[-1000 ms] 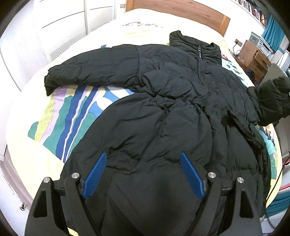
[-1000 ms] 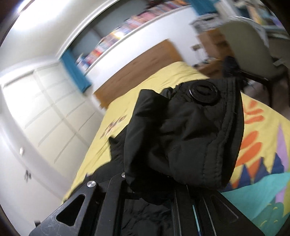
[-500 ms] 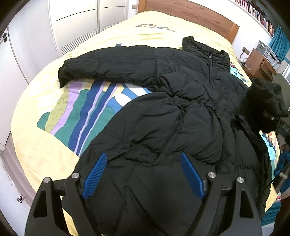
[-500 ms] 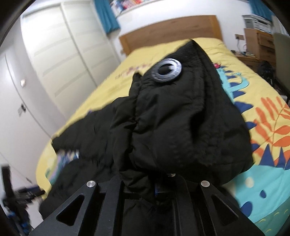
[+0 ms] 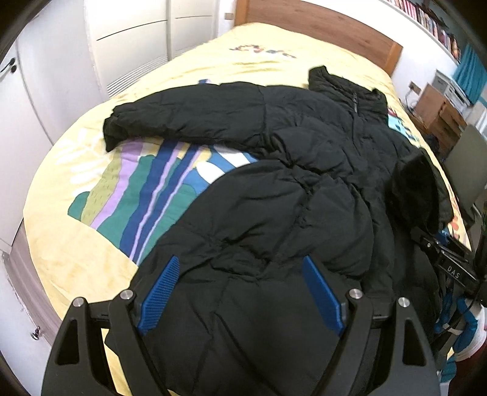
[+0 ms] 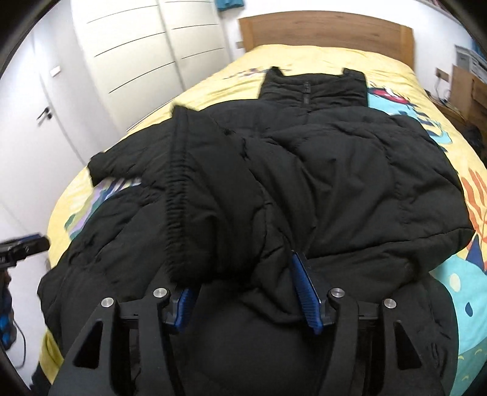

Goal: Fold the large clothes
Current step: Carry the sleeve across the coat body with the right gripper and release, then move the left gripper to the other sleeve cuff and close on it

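Black quilted fabric fills most of what my left gripper (image 5: pixel 240 292) sees. Its blue pads (image 5: pixel 159 297) stand wide apart with nothing pinched; the coat (image 5: pixel 274 213) lies just under and ahead of them, its hem nearest me. Ahead and to the left one sleeve (image 5: pixel 182 121) stretches out flat across the bedspread (image 5: pixel 91 152), whose striped patch shows between sleeve and body. Far ahead the collar (image 5: pixel 350 88) points at the wooden headboard (image 5: pixel 319 27). Off to the right the other sleeve's cuff rises in a dark blurred lump above my right gripper (image 5: pixel 447 268); from here I cannot tell how those jaws stand. White wardrobe doors (image 5: pixel 127 45) run along the far left.

From the right gripper's (image 6: pixel 246 292) own camera, its jaws are opening. The folded-over sleeve (image 6: pixel 213 189) lies across the coat's front directly ahead, its ribbed cuff end drooping over the left pad (image 6: pixel 182 307), so only the pad's lower part shows. The right pad (image 6: pixel 304 292) stands clear, edge-on, with fabric just beside it; I think the pads no longer press the cloth, though the blur makes that hard to swear to. The coat's body spreads ahead and to both sides, collar straight ahead towards the headboard. Low at the far left edge, my left gripper shows as a small dark shape.
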